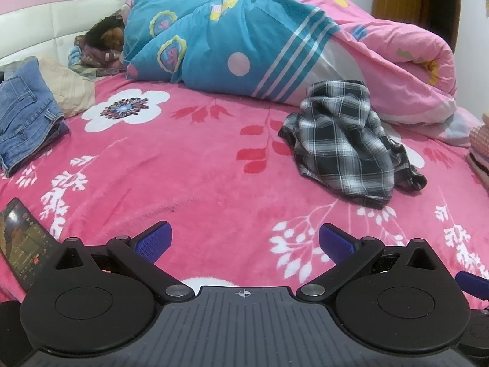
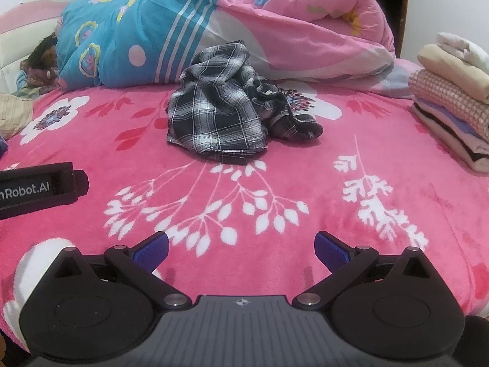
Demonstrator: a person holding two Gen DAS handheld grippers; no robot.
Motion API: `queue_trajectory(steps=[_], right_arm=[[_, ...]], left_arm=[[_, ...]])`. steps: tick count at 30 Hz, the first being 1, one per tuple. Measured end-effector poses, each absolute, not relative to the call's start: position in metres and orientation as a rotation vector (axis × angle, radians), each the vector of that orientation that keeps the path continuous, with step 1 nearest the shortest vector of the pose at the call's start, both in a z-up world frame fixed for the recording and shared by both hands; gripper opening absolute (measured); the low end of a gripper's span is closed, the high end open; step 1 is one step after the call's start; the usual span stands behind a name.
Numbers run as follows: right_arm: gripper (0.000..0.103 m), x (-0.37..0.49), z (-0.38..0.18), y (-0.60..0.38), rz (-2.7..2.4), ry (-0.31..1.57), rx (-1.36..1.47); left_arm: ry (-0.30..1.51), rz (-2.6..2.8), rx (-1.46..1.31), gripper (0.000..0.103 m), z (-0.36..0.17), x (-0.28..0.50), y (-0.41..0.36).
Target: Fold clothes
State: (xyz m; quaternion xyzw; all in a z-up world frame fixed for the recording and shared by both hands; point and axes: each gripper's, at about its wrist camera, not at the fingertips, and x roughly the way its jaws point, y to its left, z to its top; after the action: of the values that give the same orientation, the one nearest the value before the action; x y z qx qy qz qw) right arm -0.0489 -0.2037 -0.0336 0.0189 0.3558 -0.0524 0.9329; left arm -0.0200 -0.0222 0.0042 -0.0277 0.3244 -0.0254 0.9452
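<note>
Pink fleece with white flowers covers the bed (image 1: 195, 165) in the left wrist view, and we hold the left gripper (image 1: 244, 241) low over it, its blue fingers (image 1: 152, 241) spread wide with nothing between them. We see the plaid shirt (image 1: 345, 140) crumpled in a heap ahead and to the right, well apart from the gripper, lying on the fleece just in front of a rolled quilt (image 1: 232, 42). Folded jeans (image 1: 27, 116) sit at the left edge, with a beige garment (image 1: 73, 88) just behind them. A phone (image 1: 24, 244) lies on the fleece at the lower left, its screen lit. Someone lies under the quilt at the far left, only dark hair (image 1: 104, 33) showing.

From the right wrist view, we hold the right gripper (image 2: 241, 244) over the near edge of the bed (image 2: 305, 165), fingers (image 2: 330, 247) likewise released and empty. The shirt (image 2: 220, 116) lies straight ahead in the middle of the bed, bunched and unfolded, its far side up against the quilt (image 2: 275, 24). A stack (image 2: 452, 98) of folded clothes rests at the right edge, well apart from the shirt. At the left edge we see part of the left gripper (image 2: 36, 189), a black body with white lettering, hovering above the fleece.
</note>
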Motion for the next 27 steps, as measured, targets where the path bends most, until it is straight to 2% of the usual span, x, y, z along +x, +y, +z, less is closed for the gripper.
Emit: queue_trajectory(steps=[20,27], right_arm=[[0.103,-0.037,-0.047,-0.213,-0.111,0.734,0.038],[0.103,-0.031,-0.046,-0.245,-0.139,0.595,0.004]], left_arm=[[0.680,-0.084,-0.104,0.103,-0.017,-0.001,-0.026],[0.613,-0.169,-0.080,0.103,-0.021,0.026,-0.039]])
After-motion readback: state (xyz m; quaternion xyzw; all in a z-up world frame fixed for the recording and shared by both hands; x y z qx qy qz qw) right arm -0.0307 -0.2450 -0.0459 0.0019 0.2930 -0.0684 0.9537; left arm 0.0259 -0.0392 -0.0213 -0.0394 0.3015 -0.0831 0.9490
